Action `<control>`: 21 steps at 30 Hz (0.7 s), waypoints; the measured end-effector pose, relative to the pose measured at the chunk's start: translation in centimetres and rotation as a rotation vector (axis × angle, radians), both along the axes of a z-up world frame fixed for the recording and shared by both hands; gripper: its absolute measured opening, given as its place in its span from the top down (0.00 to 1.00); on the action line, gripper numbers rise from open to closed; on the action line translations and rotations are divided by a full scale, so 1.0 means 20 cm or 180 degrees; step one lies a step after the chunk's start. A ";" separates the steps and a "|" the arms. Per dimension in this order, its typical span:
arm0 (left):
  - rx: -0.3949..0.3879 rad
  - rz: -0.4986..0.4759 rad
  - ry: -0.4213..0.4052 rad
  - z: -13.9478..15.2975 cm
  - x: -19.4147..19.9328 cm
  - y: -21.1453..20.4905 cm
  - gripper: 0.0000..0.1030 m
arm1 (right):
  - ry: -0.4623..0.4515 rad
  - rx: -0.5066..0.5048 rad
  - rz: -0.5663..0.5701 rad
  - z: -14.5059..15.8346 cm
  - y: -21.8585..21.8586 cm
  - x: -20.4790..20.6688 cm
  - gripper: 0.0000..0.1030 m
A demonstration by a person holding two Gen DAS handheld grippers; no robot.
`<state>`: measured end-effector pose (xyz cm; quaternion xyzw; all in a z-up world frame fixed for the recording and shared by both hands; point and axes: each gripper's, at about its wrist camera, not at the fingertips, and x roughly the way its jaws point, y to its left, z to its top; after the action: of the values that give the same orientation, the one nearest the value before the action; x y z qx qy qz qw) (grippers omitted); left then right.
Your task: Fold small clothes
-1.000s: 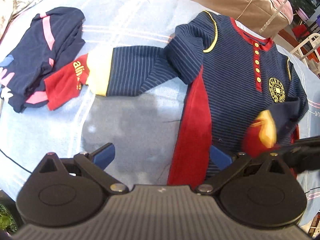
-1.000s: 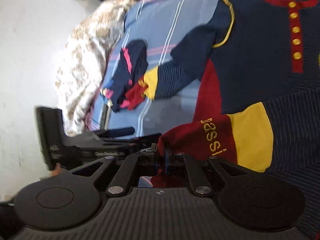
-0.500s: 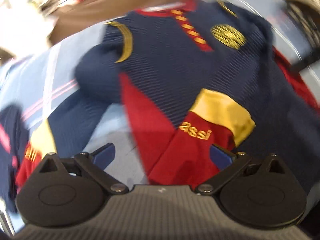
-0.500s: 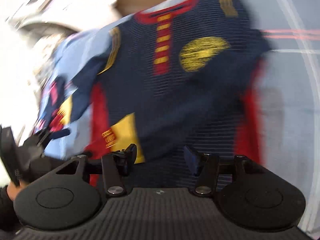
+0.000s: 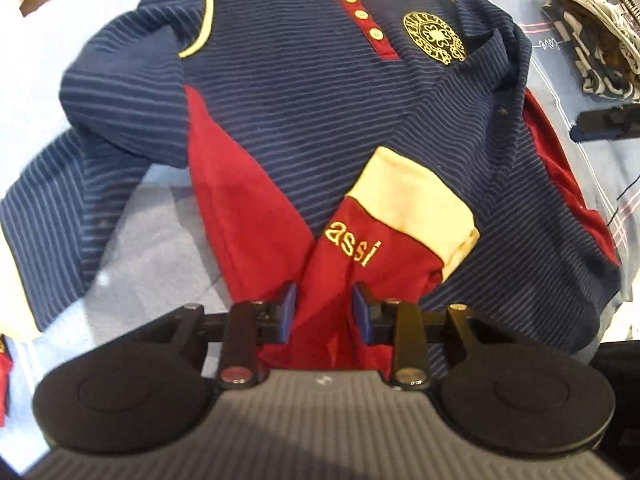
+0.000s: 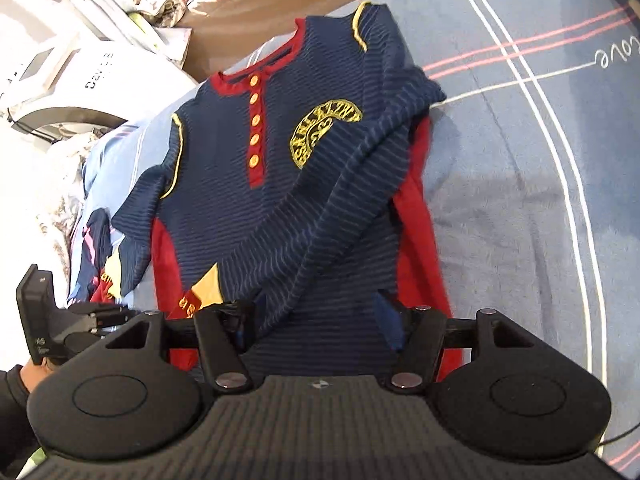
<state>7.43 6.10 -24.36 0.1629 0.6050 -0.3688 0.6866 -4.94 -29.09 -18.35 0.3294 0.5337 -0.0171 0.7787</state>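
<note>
- Navy-striped with red side panels, the small shirt (image 5: 304, 92) lay flat on the blue bedspread (image 6: 520, 208), face up, its button placket (image 5: 362, 14) showing.
- Its long axis ran from the hem beside your grippers up to the red collar (image 6: 298, 46) at the far end; in the right wrist view that line leaned a little to the left.
- One sleeve (image 5: 444, 128) lay folded diagonally across the chest, partly covering the yellow crest (image 6: 324, 126), with its yellow band and red cuff (image 5: 360, 264) pointing down towards the hem.
- The other sleeve (image 5: 48, 216) stretched out sideways over the bedspread, away from the body.
- Your left gripper (image 5: 324, 312) had just been closing, and the red cuff sat between its blue pads (image 5: 287, 312); I could not tell whether they pressed the cloth yet.
- Your right gripper (image 6: 316, 326) had just been opening: its jaws stood wide apart over the striped hem area, with fabric under them but nothing held.
- A second dark garment (image 6: 96, 248) lay at the left, apart from the shirt's body.
- Your left hand (image 6: 34, 374) showed at the edge of the right wrist view, on its gripper handle.
</note>
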 end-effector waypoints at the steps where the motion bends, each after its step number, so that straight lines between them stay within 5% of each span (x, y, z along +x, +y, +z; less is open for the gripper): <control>1: 0.0013 -0.0003 0.0005 -0.02 0.00 0.00 0.71 | 0.0011 -0.0019 -0.0028 0.00 -0.01 0.01 0.04; 5: -0.0009 0.0172 -0.0064 -0.03 -0.01 0.00 0.95 | 0.0046 -0.0119 -0.0124 -0.02 -0.08 0.04 0.04; 10: -0.0158 0.0511 -0.0117 0.05 -0.03 0.07 0.99 | 0.0044 -0.0697 -0.0278 -0.01 -0.18 0.08 0.04; 15: -0.0180 0.0812 -0.0206 0.16 -0.05 0.21 0.99 | -0.0106 -0.1359 0.0157 -0.04 -0.18 0.19 0.05; 17: -0.0201 0.0919 -0.0193 0.19 -0.06 0.26 0.99 | -0.0067 -0.1528 0.0314 -0.11 -0.17 0.25 0.14; 18: -0.0190 0.0993 -0.0208 0.21 -0.05 0.30 0.99 | -0.0069 -0.1575 0.0390 -0.13 -0.17 0.28 0.22; 21: -0.0138 0.1118 -0.0226 0.23 -0.08 0.36 0.99 | -0.0248 -0.1310 0.0435 -0.16 -0.17 0.36 0.26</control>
<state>5.92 13.28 -19.79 0.0528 0.5915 -0.2501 0.7647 2.23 -32.49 -21.64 0.1270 0.5095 -0.0600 0.8489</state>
